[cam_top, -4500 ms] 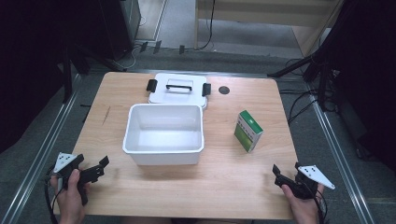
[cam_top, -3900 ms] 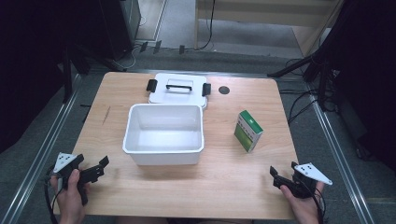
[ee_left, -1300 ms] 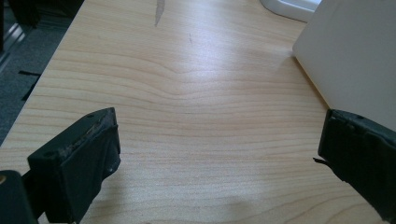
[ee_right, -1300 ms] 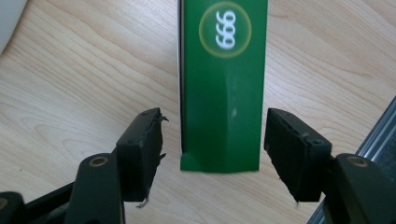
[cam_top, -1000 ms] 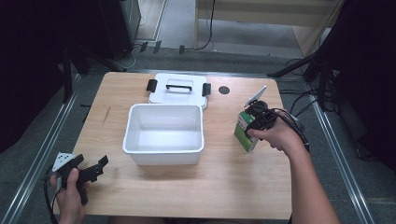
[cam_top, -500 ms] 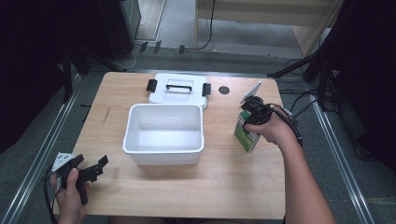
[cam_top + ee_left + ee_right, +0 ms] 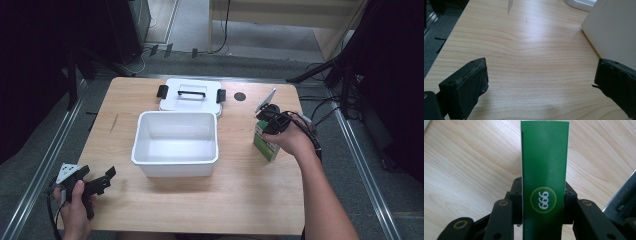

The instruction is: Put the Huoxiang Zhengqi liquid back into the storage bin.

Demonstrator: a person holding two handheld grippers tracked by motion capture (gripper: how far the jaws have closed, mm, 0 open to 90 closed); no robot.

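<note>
- The right claw (image 7: 264,120) has just squeezed shut on the green box (image 7: 265,142). Its two black jaws press on both sides of the box.
- The green box is on the wooden counter (image 7: 250,200), just to the right of the white tub (image 7: 175,137).
- The left claw (image 7: 97,182) is wide open and holds nothing. It sits low near the counter's front left corner.
- A white lid (image 7: 190,93) lies behind the tub.

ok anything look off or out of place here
Nothing stands out. The right gripper has just closed squarely on the green box, which stands upright on the table. The white bin sits level with its lid lying flat behind it. The left gripper is open above bare wood.
</note>
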